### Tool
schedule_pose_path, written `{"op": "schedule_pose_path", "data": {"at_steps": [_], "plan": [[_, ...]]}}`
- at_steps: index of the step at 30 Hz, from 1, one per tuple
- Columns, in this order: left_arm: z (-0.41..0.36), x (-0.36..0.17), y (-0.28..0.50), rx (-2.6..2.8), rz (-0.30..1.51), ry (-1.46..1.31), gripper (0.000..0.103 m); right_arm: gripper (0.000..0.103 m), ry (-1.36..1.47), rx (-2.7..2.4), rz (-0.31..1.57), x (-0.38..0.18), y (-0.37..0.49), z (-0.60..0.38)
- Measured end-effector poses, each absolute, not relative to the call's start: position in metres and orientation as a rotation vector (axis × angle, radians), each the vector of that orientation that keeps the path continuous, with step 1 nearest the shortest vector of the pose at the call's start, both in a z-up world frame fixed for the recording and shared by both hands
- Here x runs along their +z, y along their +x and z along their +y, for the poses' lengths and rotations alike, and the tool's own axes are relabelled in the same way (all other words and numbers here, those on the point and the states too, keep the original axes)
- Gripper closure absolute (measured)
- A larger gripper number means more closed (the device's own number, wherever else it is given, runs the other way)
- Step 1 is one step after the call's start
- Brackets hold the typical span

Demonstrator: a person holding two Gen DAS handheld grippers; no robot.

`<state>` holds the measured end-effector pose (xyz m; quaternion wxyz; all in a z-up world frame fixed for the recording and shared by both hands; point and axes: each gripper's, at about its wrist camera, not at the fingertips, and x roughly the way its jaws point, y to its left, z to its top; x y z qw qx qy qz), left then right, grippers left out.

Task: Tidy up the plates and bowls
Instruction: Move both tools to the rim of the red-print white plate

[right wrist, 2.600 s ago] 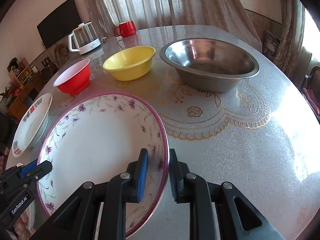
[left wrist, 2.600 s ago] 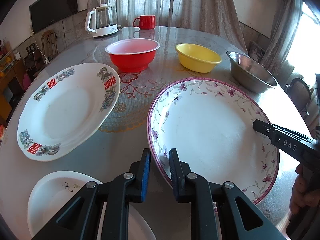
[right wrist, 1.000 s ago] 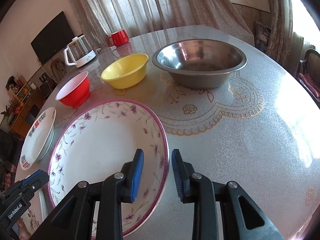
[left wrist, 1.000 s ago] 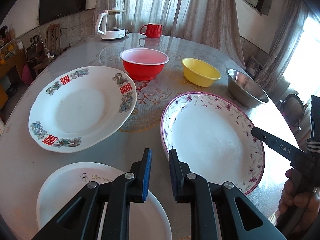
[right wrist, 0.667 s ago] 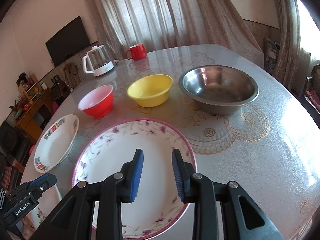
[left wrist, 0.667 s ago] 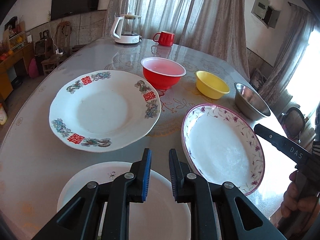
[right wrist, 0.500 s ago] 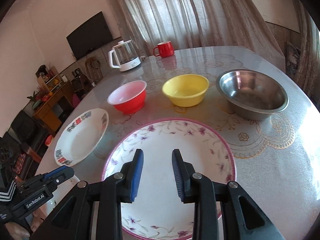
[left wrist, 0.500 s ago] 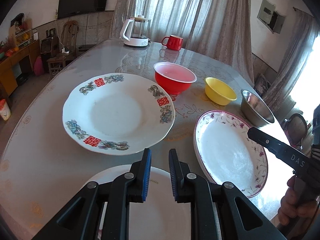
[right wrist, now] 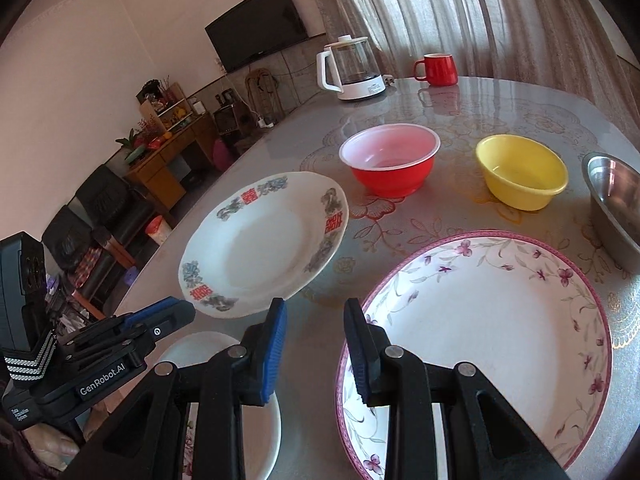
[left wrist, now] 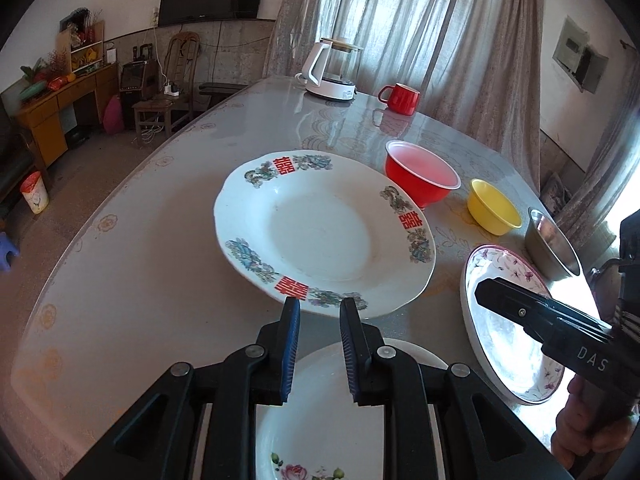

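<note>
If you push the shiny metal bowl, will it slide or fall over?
Probably slide: the metal bowl looks wide and low, and it sits flat on the glossy table. It seems thin steel, so likely light. It shouldn't break, though it sits near the table's edge.

Lit by daylight through sheer curtains (left wrist: 420, 20) at the far side of the room, with blown-out glare at the window edge on the right. Marked by pale sheen and reflections across the glossy table (left wrist: 132, 248), soft shadows beneath the red-lettered plate (right wrist: 260, 244). Bent strongly by fisheye distortion, dark vignette in every corner. Sharp throughout, without motion blur; dimmer toward the furniture on the left.
</note>
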<state>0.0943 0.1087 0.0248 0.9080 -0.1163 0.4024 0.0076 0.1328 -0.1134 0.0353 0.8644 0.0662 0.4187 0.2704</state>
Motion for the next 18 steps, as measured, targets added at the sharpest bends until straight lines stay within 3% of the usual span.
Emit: {"op": "schedule_pose_path", "data": {"at_steps": [4, 8, 18], "plan": [[0.125, 0.024, 0.095, 0.043, 0.829, -0.255, 0.081, 0.074, 0.158, 0.596, 0.899, 0.032, 0.141, -0.11], [0.141, 0.022, 0.099, 0.084, 0.835, -0.27, 0.072, 0.074, 0.183, 0.617, 0.905, 0.034, 0.153, -0.108], [0.187, 0.015, 0.129, 0.16, 0.849, -0.314, 0.071, 0.073, 0.182, 0.589, 0.944, 0.025, 0.198, -0.096]]}}
